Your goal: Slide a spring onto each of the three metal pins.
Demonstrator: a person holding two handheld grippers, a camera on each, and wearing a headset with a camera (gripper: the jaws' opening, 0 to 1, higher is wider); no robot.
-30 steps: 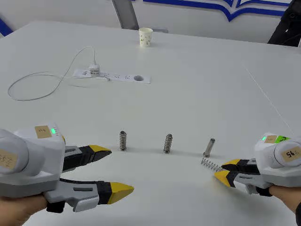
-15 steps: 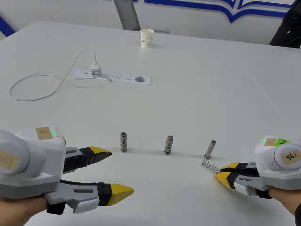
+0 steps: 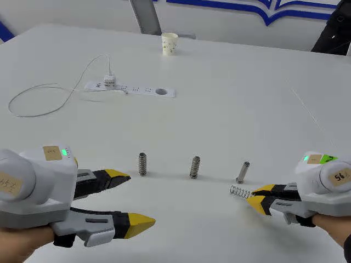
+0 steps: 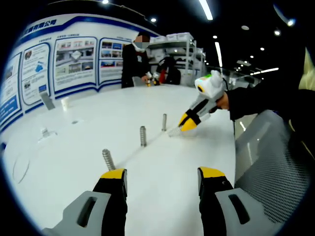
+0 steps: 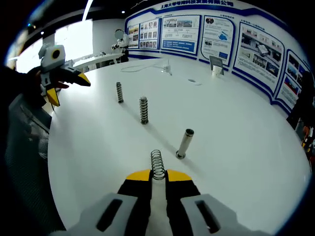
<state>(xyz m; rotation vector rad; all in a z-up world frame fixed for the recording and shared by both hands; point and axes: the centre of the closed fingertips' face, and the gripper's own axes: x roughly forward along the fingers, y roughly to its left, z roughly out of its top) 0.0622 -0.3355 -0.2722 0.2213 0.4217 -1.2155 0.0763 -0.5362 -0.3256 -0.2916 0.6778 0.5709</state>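
Springs are seen around two of the three pins. The left spring (image 3: pixel 142 164) and the middle spring (image 3: pixel 194 167) stand upright in a row on the white tabletop (image 3: pixel 230 98), each around its own pin. At the right end of the row the bare pin (image 3: pixel 243 172) is set upright.

The loose spring (image 3: pixel 239 191) is found just beside it, at about 7 o'clock from its foot, and is pointed toward 9 o'clock. One end of it is pinched by the right tool (image 3: pixel 252 195), whose yellow jaws are almost closed on it. Whether it touches the tabletop cannot be told.

The left tool (image 3: pixel 141 198) is held at about 8 o'clock from the left spring, apart from it. Its jaws are spread wide and nothing is held between them.

The tabletop is plain, smooth and white. At 11 o'clock from the row a white power strip (image 3: pixel 131 89) is laid flat, and a thin white cable (image 3: pixel 44 96) is looped away from it toward 9 o'clock. A paper cup (image 3: pixel 170 43) is placed at 12 o'clock, near the far edge.

In the gripper views the walls are covered with blue and white posters (image 5: pixel 231 34). Long lights (image 4: pixel 206 9) are fixed to the dark ceiling, and a person (image 4: pixel 134 61) is seen standing beyond the tabletop.
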